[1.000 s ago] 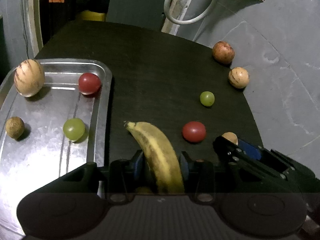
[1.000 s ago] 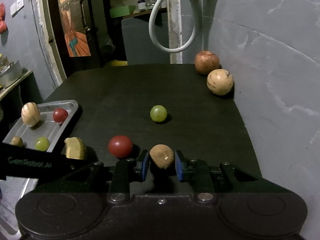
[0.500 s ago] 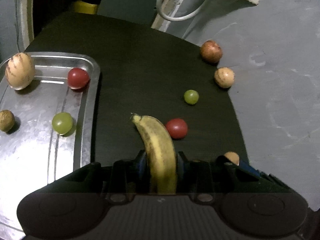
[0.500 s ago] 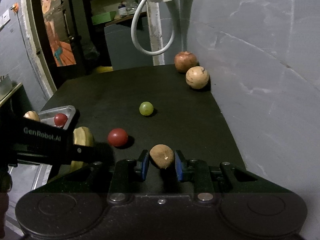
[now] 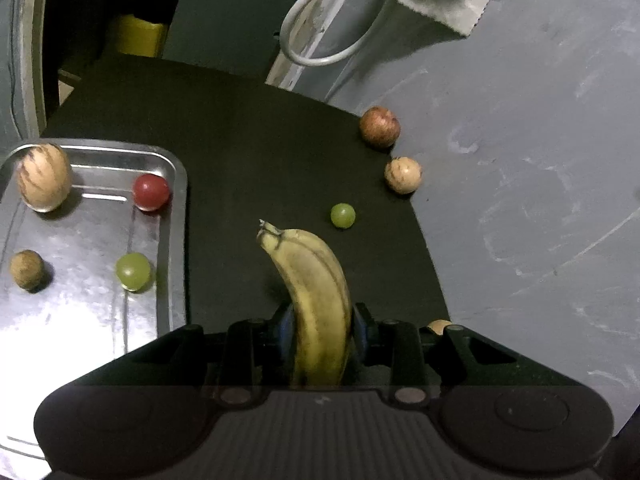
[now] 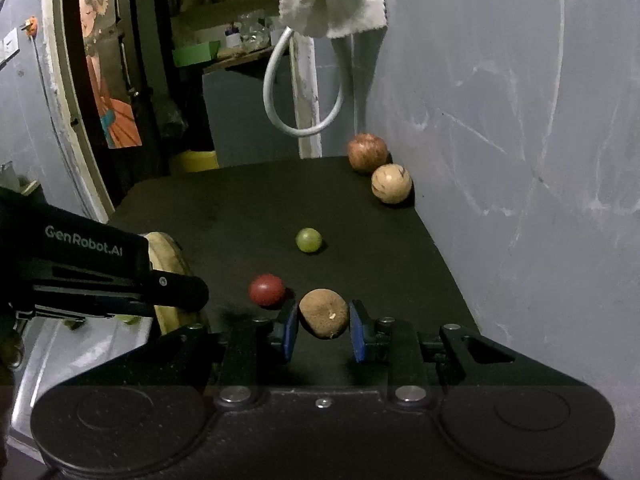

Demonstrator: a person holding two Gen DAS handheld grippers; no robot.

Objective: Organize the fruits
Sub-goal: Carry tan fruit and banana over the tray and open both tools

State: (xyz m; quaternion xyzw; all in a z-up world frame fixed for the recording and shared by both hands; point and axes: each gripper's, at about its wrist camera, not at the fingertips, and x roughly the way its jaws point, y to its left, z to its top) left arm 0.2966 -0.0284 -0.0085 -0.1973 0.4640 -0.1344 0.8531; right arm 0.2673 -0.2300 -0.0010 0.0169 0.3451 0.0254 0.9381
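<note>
My left gripper is shut on a yellow banana and holds it above the dark table, right of the metal tray. The tray holds a striped tan fruit, a red fruit, a green grape and a small brown fruit. My right gripper is shut on a brown round fruit, lifted above the table. On the table lie a red fruit, a green grape, a striped tan fruit and a reddish apple. The left gripper body shows at left in the right wrist view.
A grey wall borders the table's right edge. A white hose loop and a cloth hang behind the table's far edge. A doorway with a poster lies at the far left.
Both grippers have risen and pulled back with their fruits. The red fruit on the table is now hidden behind the banana in the left wrist view.
</note>
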